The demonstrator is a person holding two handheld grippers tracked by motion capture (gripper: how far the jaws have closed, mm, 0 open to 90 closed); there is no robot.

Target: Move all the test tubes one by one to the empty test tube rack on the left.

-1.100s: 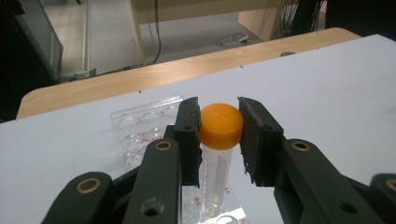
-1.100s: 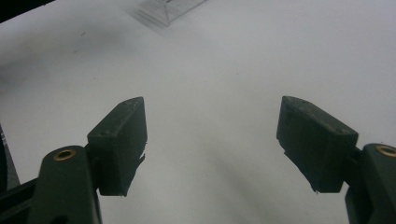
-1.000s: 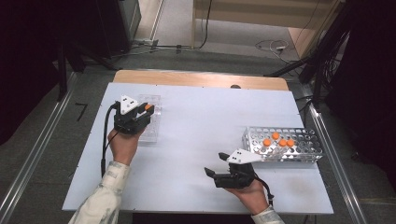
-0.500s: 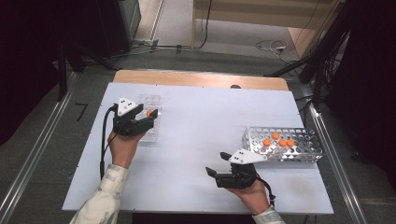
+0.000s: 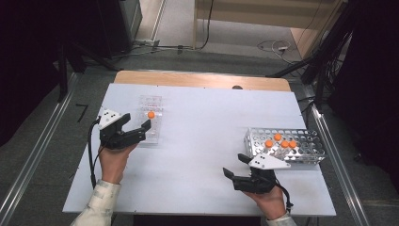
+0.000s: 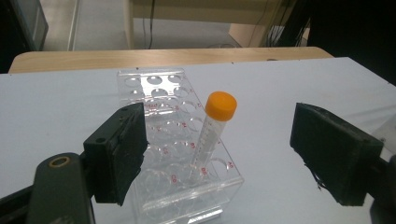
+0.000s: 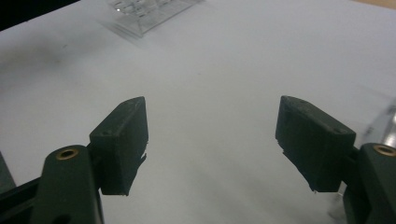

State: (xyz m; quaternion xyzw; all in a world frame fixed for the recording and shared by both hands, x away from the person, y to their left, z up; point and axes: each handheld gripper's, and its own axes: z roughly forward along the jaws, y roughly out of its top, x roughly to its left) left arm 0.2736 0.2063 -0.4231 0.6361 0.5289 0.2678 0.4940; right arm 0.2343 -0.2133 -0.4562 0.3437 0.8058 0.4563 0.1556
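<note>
A clear tube with an orange cap stands slightly tilted in a hole of the clear plastic rack. In the high view this tube sits in the rack at the table's left. My left gripper is just short of the rack's near end. Its jaws have just been opening and stand wide, and the tube stands free beyond them, untouched. Seen from its own camera, the left gripper frames the tube. My right gripper hovers open and empty over bare table, shown closer in its own view.
A white grid rack with several orange-capped tubes stands at the right, just beyond the right gripper. The white table top lies between the two racks. A wooden strip runs along the far edge.
The left gripper's jaws opened and let go of the tube, which now stands in the clear rack; the hand drew back toward the person. The right gripper shifted slightly right.
</note>
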